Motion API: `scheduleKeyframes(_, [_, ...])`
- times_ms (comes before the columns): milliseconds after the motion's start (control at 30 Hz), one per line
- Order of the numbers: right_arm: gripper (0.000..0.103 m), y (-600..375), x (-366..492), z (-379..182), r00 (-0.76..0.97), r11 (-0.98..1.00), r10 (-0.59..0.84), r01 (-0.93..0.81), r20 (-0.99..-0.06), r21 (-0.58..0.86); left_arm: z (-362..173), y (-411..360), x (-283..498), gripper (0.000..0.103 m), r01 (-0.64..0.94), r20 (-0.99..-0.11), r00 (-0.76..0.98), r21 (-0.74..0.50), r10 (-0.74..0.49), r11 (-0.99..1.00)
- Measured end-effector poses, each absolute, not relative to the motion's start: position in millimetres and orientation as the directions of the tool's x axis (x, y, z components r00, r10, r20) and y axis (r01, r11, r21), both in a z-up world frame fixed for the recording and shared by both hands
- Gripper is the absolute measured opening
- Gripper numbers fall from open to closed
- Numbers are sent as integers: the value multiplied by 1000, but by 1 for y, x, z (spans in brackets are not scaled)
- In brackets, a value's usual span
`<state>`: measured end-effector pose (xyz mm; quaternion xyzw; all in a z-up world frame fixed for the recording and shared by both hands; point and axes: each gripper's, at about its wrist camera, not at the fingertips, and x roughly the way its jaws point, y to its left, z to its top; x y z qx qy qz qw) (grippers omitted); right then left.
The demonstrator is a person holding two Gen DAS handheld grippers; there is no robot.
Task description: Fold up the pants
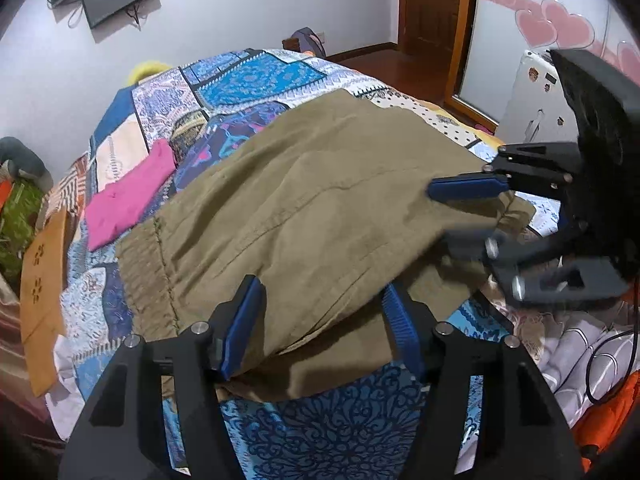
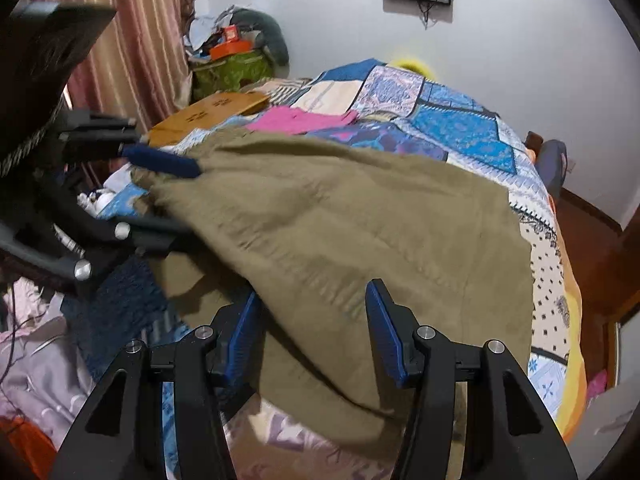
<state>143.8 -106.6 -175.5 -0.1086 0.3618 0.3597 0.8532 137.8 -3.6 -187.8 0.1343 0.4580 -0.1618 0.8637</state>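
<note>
Olive-khaki pants [image 1: 304, 200] lie folded over on the patchwork bedspread [image 1: 256, 76]; they also show in the right wrist view [image 2: 360, 240]. My left gripper [image 1: 320, 320] is open, its blue pads straddling the near edge of the pants at the waistband side. My right gripper [image 2: 312, 324] is open, its pads on either side of the near cloth edge. Each gripper shows in the other's view: the right one [image 1: 448, 212] at the pants' right end, the left one [image 2: 168, 196] at their left end, both with jaws apart around cloth.
A folded pink garment [image 1: 128, 200] lies on the bed left of the pants. A tan board [image 1: 44, 276] rests at the bed's left edge. Rumpled bedding and a black cable [image 1: 592, 364] lie at the right. A wooden door [image 1: 436, 4] stands behind.
</note>
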Motion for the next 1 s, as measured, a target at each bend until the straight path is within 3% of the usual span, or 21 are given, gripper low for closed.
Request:
scheduleKeyframes(100, [14,-105,142,-174,461,698,556,-711,-692,86,-193,-10,133,51,397,-824,555,143,-114,907])
scheduleKeyframes(200, [10,-103,135,-169,464,684,560,-726,-686,68,-196,-14,132,33,405,-825,556,161,-103,900])
scheduleKeyframes(300, [9,-106,132,-162,462,679,575,-729,-675,80,-189,-12,128,26,395,-812,574,161,-106,905])
scheduleKeyframes(733, [10,-107,117,-171,387,663,578,-736,-719,137,-201,-2,108,26,378,-829,532,48,-175,925])
scheduleKeyframes(933, [20,-113,117,-160,354,650,585,-743,-730,161,-192,2,100,28,382,-829,527,35,-187,923])
scheduleKeyframes(1000, [29,-118,115,-154,342,634,608,-752,-717,180,-187,3,97,29,382,-827,530,34,-189,924])
